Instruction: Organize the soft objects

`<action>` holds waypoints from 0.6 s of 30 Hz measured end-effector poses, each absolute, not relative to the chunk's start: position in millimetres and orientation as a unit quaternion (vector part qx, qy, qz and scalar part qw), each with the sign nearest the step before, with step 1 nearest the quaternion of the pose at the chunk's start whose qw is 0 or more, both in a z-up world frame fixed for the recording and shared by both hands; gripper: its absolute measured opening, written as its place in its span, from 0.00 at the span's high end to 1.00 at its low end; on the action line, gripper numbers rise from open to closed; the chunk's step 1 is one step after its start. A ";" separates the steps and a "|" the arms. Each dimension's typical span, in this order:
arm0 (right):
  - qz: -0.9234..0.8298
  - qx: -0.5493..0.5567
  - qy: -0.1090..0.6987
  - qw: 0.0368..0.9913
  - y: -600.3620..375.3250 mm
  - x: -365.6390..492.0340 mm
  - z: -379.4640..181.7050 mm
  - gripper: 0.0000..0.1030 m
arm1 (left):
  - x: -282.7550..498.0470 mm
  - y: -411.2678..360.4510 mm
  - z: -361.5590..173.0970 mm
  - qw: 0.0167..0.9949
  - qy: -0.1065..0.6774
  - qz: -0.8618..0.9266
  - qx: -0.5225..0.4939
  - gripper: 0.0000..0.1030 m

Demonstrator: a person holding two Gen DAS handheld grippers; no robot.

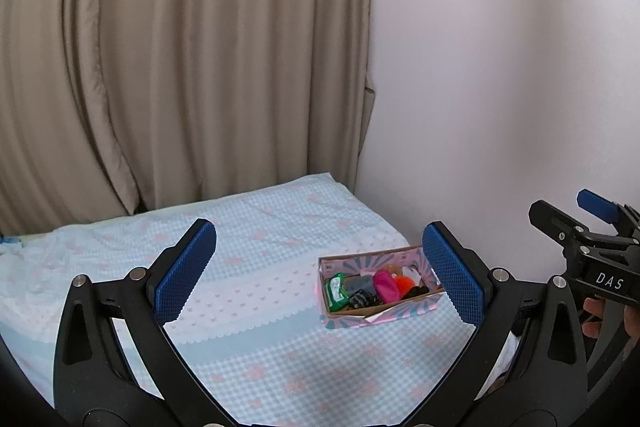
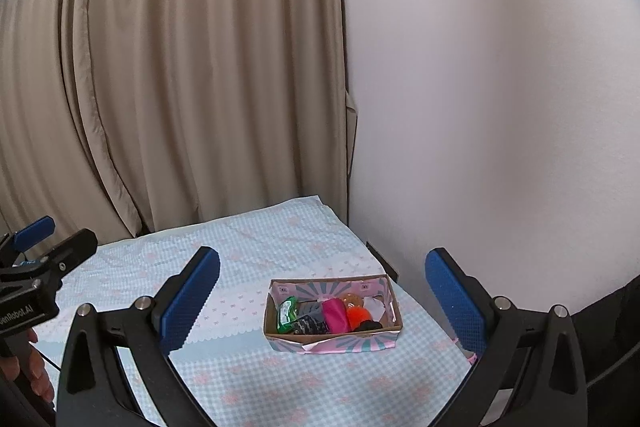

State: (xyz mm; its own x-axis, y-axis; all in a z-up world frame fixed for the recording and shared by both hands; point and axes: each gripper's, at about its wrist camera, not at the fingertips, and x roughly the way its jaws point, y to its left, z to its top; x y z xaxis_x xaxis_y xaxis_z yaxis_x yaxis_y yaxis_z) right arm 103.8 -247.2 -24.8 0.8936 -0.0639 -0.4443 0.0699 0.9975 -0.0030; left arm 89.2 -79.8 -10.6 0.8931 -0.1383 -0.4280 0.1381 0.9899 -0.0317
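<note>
Landmark: the shallow cardboard box with pink-and-teal patterned sides (image 2: 334, 341), which sits on the bed with its pale blue checked cover with pink motifs (image 2: 256, 379), near the bed's wall-side edge.
Box contents: the soft things lie packed together inside it. From its left end I see a green crinkled packet (image 2: 286, 315), a dark grey folded cloth (image 2: 310, 309), a black patterned piece (image 2: 308, 327) in front of that, a magenta pouch (image 2: 335, 315), an orange fluffy ball (image 2: 358, 315), a black item (image 2: 370, 325) at the front, and a white piece (image 2: 374, 306) toward the right end.
My left hand-held gripper (image 1: 320, 277): blue pads spread wide, nothing between them, held above the bed short of the box; the box shows just inside its right pad.
My right hand-held gripper (image 2: 322, 301): likewise wide open and empty, held short of the box, which shows between its fingers.
Behind the box: beige pleated curtain (image 2: 180, 75) to the left, plain white wall (image 2: 480, 107) to the right.
</note>
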 end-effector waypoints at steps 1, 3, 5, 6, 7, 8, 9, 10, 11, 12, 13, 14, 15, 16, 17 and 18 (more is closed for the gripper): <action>-0.037 0.006 0.226 0.974 -246.5 103.9 -24.3 0.01 | 89.8 -80.3 -11.2 0.973 0.220 -0.072 -0.001 0.00; -0.039 0.006 0.223 0.974 -246.6 103.0 -24.1 0.01 | 89.7 -79.7 -10.4 0.973 0.220 -0.074 -0.004 0.00; -0.041 0.009 0.220 0.974 -247.1 103.7 -23.2 0.01 | 89.5 -79.2 -9.2 0.972 0.220 -0.078 -0.008 0.00; -0.042 0.009 0.219 0.975 -246.7 102.7 -23.2 0.01 | 89.0 -79.3 -8.0 0.973 0.219 -0.078 -0.008 0.00; -0.043 0.008 0.219 0.975 -246.7 103.1 -23.3 0.01 | 88.9 -79.5 -7.3 0.973 0.217 -0.078 -0.008 0.00; -0.044 0.008 0.218 0.975 -246.4 103.1 -23.7 0.01 | 88.8 -79.9 -6.6 0.973 0.216 -0.079 -0.007 0.00; -0.045 0.009 0.218 0.975 -246.3 103.3 -24.2 0.01 | 89.3 -80.3 -6.6 0.974 0.214 -0.079 -0.006 0.00; -0.045 0.010 0.218 0.975 -246.3 103.5 -24.6 0.01 | 89.5 -80.7 -6.4 0.974 0.211 -0.078 -0.004 0.00; -0.046 0.011 0.217 0.975 -246.1 103.5 -25.0 0.01 | 90.2 -81.4 -6.7 0.975 0.210 -0.077 -0.002 0.00; -0.047 0.011 0.217 0.975 -245.6 103.8 -25.5 0.01 | 90.3 -81.5 -6.2 0.975 0.208 -0.076 0.000 0.00; -0.047 0.012 0.217 0.975 -246.0 104.3 -25.8 0.01 | 90.1 -81.5 -5.7 0.976 0.206 -0.075 0.000 0.00; -0.047 0.012 0.216 0.975 -246.4 104.9 -26.3 0.01 | 89.5 -81.7 -5.4 0.976 0.204 -0.074 0.001 0.00; -0.047 0.013 0.216 0.975 -246.5 104.9 -26.5 0.01 | 89.6 -82.0 -5.2 0.976 0.203 -0.073 0.003 0.00; -0.047 0.013 0.216 0.975 -246.7 104.9 -26.4 0.01 | 89.8 -82.3 -5.0 0.977 0.202 -0.073 0.005 0.00; -0.048 0.014 0.216 0.975 -246.9 105.2 -26.5 0.01 | 89.8 -82.6 -4.8 0.977 0.200 -0.071 0.008 0.00; -0.048 0.015 0.215 0.975 -247.4 105.8 -26.7 0.01 | 90.1 -82.8 -4.7 0.978 0.198 -0.071 0.010 0.00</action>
